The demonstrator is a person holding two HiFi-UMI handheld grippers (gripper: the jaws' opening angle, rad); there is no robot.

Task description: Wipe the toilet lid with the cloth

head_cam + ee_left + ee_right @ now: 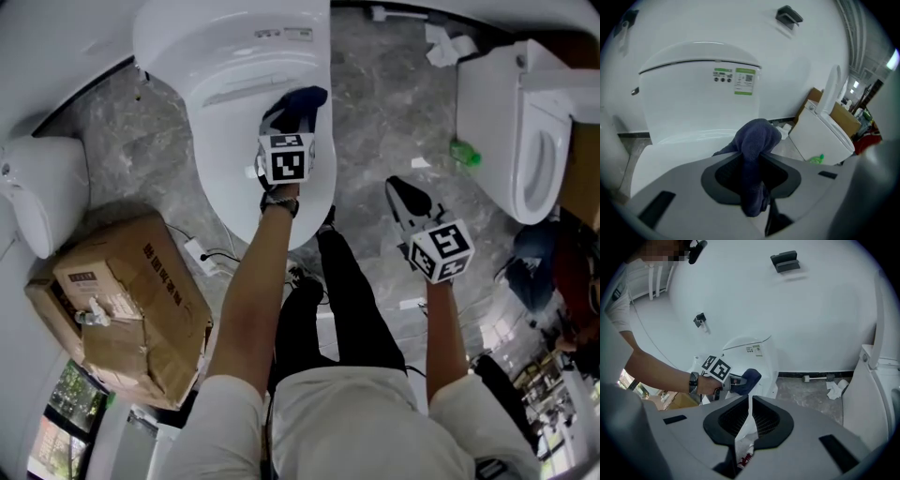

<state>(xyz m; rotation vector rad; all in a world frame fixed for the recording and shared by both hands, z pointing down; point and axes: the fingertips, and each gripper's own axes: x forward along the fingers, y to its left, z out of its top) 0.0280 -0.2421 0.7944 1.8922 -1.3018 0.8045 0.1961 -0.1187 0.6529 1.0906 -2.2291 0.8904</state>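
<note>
The white toilet's lid [230, 141] lies closed below me. My left gripper [292, 120] is over the lid's right half, shut on a dark blue cloth [300, 101] that bunches out past the jaws. In the left gripper view the cloth [757, 140] hangs between the jaws of the left gripper [751, 157], above the lid [679, 150]. My right gripper [401, 190] is held off the toilet over the floor, to the right. In its own view the right gripper [750, 401] is shut on a thin white scrap [746, 430] with red print.
A second toilet [525, 131] with raised lid stands at the right, a green bottle [464, 153] beside it. A torn cardboard box [131, 300] and a white fixture [42, 187] sit at the left. Crumpled paper [445, 47] lies on the grey floor.
</note>
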